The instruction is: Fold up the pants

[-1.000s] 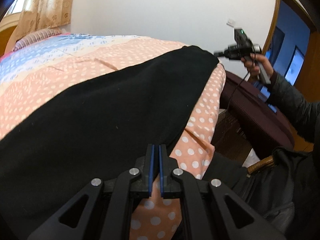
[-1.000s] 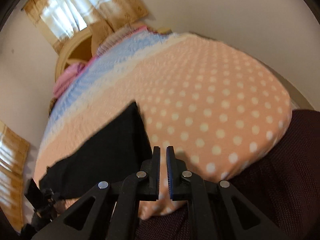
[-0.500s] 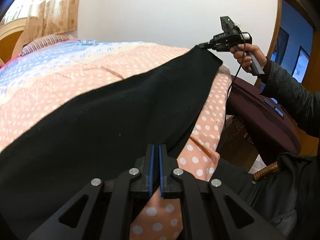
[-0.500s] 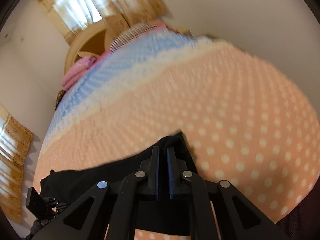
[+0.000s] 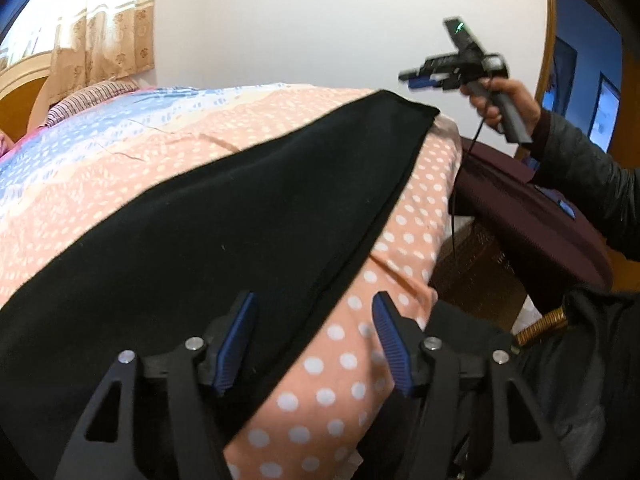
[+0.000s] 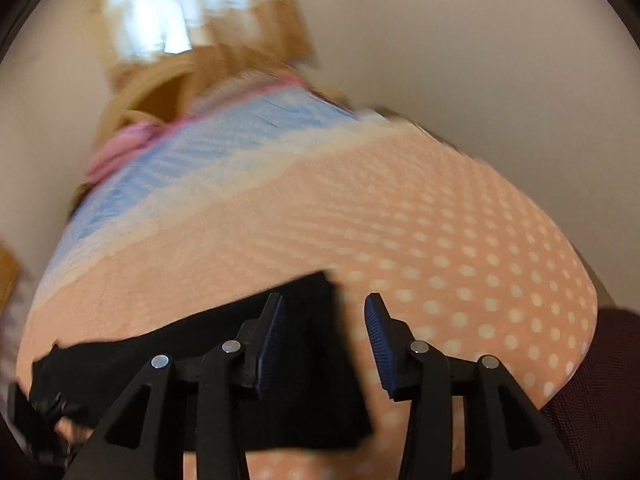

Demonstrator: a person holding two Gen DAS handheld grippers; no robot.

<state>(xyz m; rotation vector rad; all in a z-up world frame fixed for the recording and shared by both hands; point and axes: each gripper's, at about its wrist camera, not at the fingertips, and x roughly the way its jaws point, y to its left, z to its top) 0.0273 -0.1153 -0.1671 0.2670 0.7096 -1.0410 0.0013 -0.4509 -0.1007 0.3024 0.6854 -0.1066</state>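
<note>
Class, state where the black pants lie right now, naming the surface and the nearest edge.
In the left wrist view the black pants lie flat on the polka-dot bedspread, along its right edge, beside the dark maroon suitcase.

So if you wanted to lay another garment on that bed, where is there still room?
The black pants cover the near edge of the bed. Free bedspread lies beyond them, the peach dotted band and the blue band up to the striped pillow, plus a narrow dotted strip by the bed's corner. It is crowded near the edge, where the open left gripper and right gripper hover.
</note>
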